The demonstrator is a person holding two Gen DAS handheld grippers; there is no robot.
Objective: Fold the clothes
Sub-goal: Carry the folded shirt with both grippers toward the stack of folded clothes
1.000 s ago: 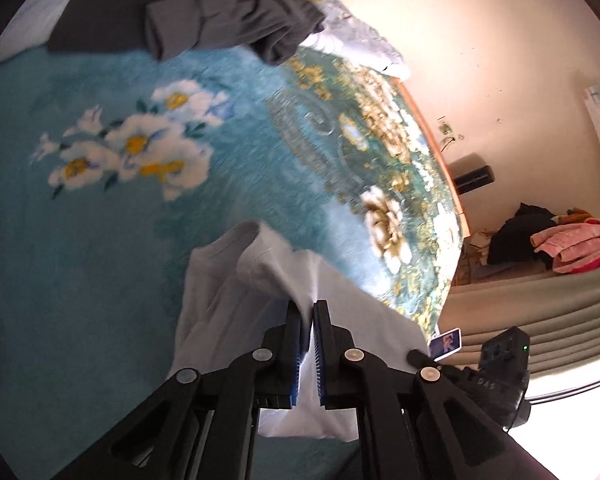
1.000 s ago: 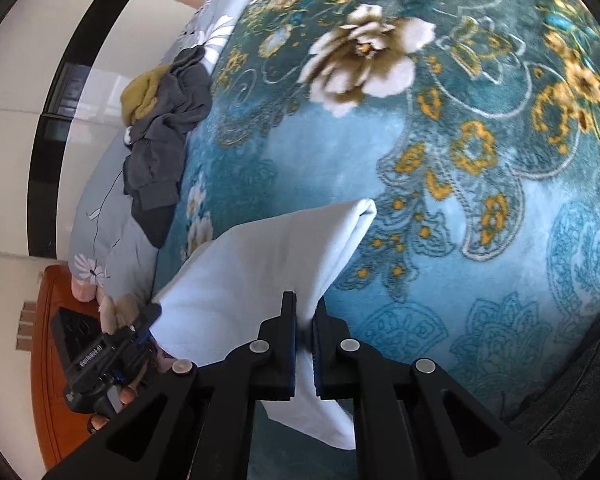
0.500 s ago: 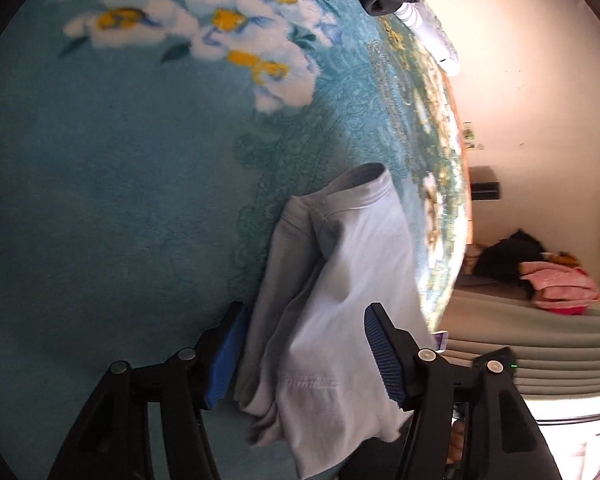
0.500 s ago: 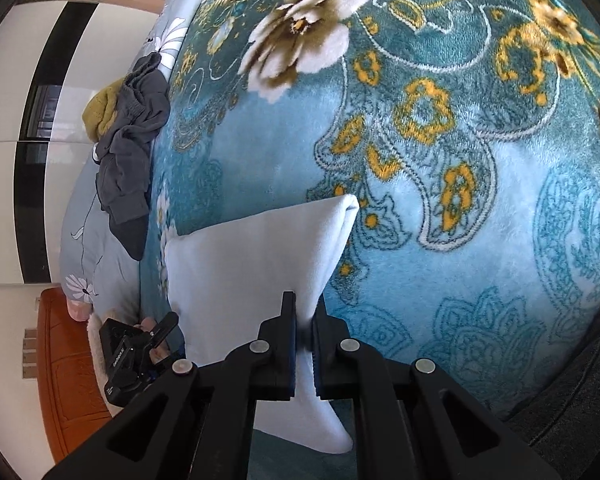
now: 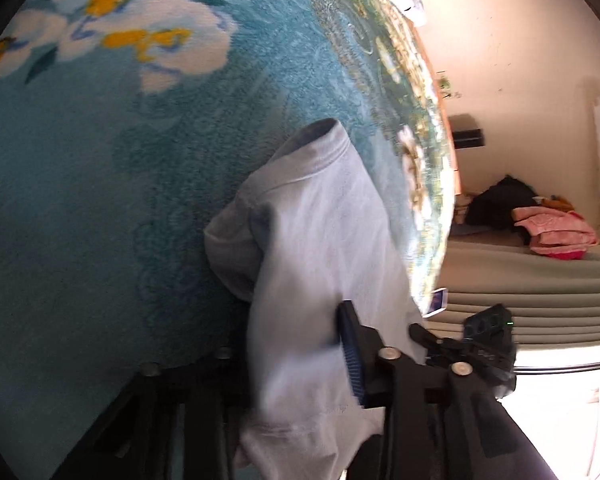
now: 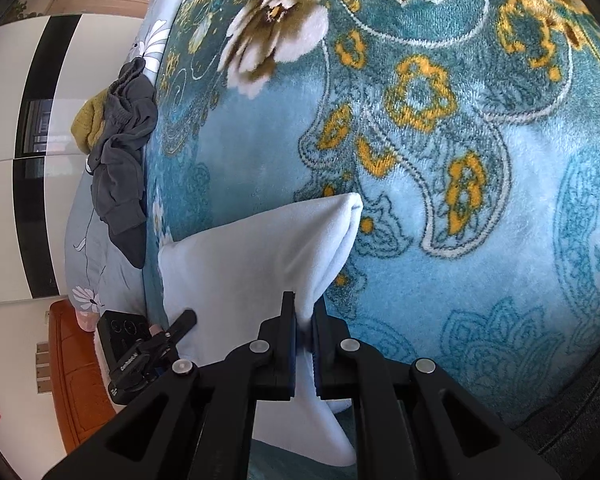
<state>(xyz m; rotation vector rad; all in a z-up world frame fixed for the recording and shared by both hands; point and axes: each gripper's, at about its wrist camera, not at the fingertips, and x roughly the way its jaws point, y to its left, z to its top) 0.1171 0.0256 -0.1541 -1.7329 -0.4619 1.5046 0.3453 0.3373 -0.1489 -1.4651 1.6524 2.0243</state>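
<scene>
A pale blue-white folded garment [image 5: 320, 248] lies on a teal floral blanket [image 5: 100, 184]. In the left wrist view the left gripper [image 5: 300, 356] is open, its jaws wide apart with the garment's end between them; the right finger [image 5: 350, 354] shows, the left one is hidden behind cloth. In the right wrist view the right gripper [image 6: 305, 334] is shut on the garment's [image 6: 260, 256] near edge, holding a fold just above the blanket [image 6: 480, 220]. The left gripper's body [image 6: 140, 352] shows at the garment's far end.
A heap of dark grey and yellow clothes [image 6: 118, 152] lies at the far end of the bed. Pink and dark clothes [image 5: 548, 228] sit on a surface by the wall. A brown wooden bed frame [image 6: 72, 376] is beside the bed.
The left gripper opened and let go of the garment, then moved closer over its end. The right gripper stayed shut on the fold and moved nearer the blanket.
</scene>
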